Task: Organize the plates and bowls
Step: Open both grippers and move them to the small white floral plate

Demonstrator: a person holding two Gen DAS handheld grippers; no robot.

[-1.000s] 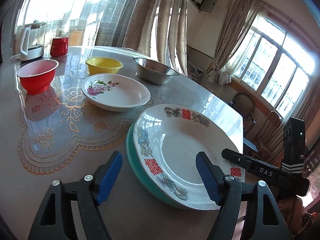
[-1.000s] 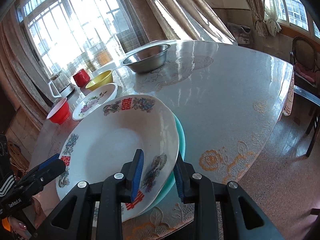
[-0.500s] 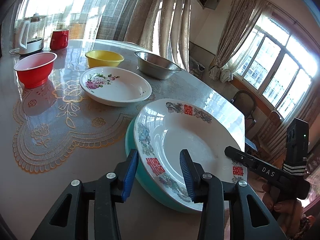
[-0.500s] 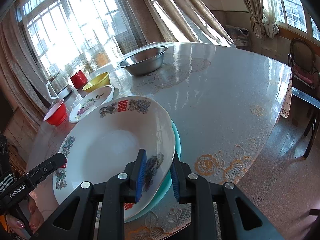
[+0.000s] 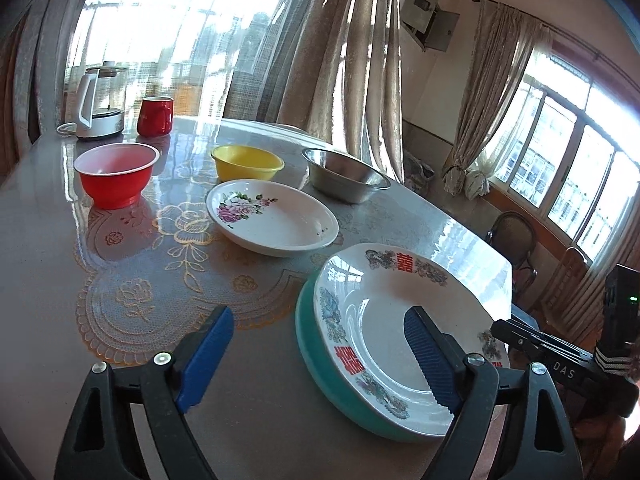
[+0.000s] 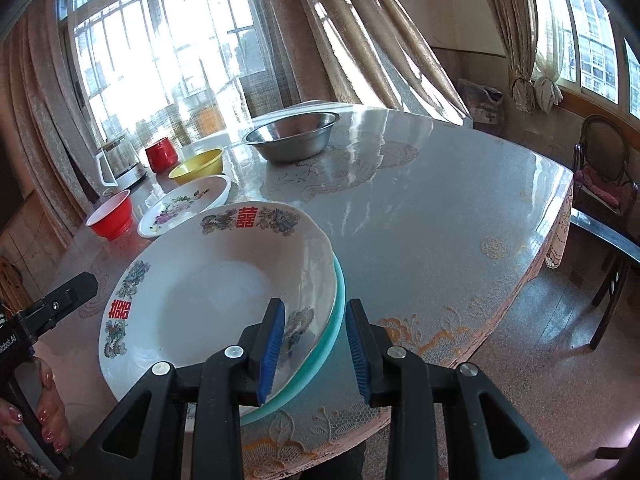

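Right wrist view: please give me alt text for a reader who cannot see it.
The right tool, its jaws opening, straddles the near rim of a white patterned plate stacked on a teal plate on a table. Beyond stand a flowered plate, red bowl, yellow bowl, steel bowl, red mug and kettle.

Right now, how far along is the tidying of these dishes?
Done: the double-happiness plate sits on the teal plate. In hand: nothing is gripped; the left gripper and right gripper are opening astride that stack's rim. Left: the floral plate, red bowl, yellow bowl and steel bowl stand apart.
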